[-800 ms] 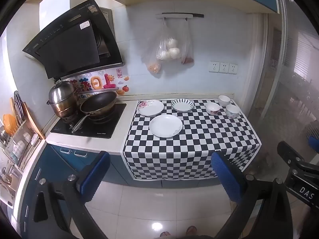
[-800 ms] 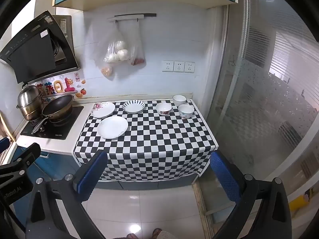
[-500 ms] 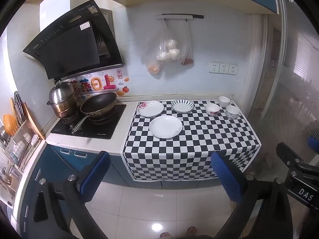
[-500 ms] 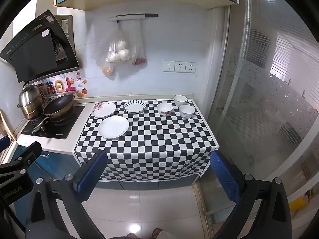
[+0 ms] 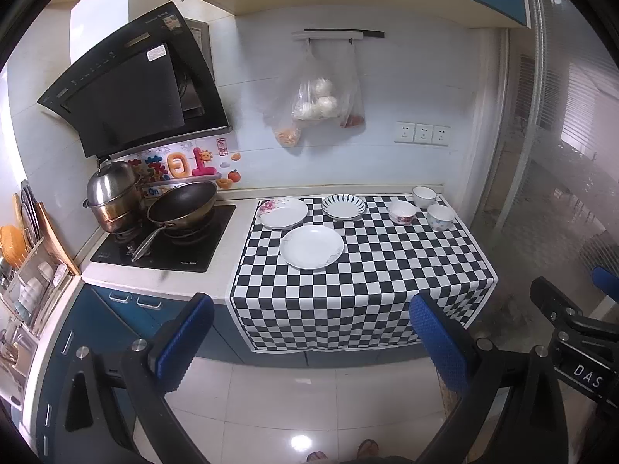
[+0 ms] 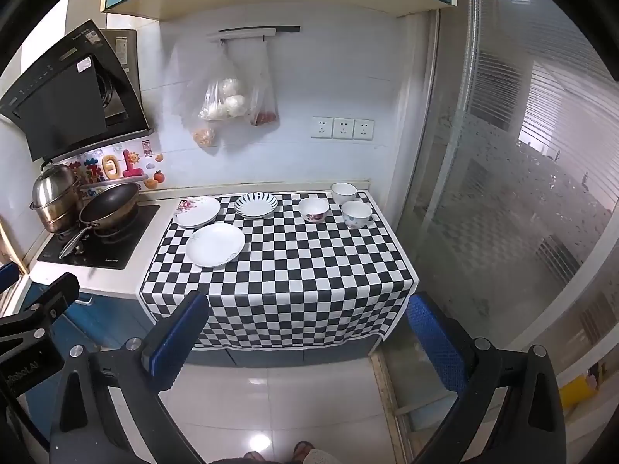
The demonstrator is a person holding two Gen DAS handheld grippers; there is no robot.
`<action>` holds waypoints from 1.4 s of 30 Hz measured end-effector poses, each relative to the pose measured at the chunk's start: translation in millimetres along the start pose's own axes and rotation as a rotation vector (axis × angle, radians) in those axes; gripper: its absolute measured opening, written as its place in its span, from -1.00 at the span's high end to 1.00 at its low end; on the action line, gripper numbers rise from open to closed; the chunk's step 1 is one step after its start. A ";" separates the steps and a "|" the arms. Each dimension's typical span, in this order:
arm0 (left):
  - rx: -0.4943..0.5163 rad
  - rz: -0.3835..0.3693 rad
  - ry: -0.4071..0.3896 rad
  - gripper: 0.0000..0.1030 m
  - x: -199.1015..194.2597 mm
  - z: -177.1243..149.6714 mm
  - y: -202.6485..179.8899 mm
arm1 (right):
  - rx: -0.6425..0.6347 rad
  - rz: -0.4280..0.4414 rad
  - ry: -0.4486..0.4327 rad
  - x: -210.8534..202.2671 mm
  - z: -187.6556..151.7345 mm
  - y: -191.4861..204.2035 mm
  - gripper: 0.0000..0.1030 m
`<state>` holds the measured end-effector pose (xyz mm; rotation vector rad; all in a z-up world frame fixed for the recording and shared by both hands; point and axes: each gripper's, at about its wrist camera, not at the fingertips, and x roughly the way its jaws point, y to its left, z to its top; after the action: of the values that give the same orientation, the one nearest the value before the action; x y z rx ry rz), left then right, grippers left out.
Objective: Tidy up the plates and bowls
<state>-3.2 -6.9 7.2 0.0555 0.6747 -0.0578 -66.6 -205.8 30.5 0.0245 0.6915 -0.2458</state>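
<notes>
Three plates lie on a black-and-white checked cloth (image 5: 359,282): a plain white plate (image 5: 311,246) in front, a flowered plate (image 5: 283,212) and a blue-striped plate (image 5: 343,206) behind it. Three bowls stand at the back right: a flowered bowl (image 5: 402,212), a white bowl (image 5: 424,195) and a dotted bowl (image 5: 440,217). The right wrist view shows the same plates (image 6: 215,244) and bowls (image 6: 314,209). My left gripper (image 5: 309,344) and right gripper (image 6: 305,342) are both open and empty, held well back from the counter above the floor.
A stove (image 5: 166,243) with a wok (image 5: 182,205) and a steel pot (image 5: 112,197) sits left of the cloth. A dish rack (image 5: 27,270) is at far left. Bags (image 5: 317,104) hang on the wall. A glass partition (image 6: 522,193) stands on the right.
Both views have shifted slightly closer to the counter. The plates and bowls have not moved. Both grippers stay open.
</notes>
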 end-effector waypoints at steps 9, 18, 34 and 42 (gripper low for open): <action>0.001 0.002 0.001 -1.00 -0.3 -2.0 -1.9 | 0.008 0.003 0.003 -0.9 -0.6 -3.6 -1.00; 0.000 -0.002 0.003 -1.00 0.2 -1.8 -2.7 | 0.006 -0.002 0.007 0.1 -3.3 -4.6 -1.00; 0.000 0.001 0.009 -1.00 3.6 -2.2 -0.9 | 0.011 -0.004 0.007 3.0 2.4 -4.0 -1.00; 0.000 0.002 0.009 -1.00 4.6 -2.4 -0.3 | 0.013 -0.003 0.008 3.0 2.0 -4.6 -1.00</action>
<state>-1.1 -7.1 2.4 0.0568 0.6836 -0.0554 -64.2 -211.1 30.3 0.0365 0.6978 -0.2531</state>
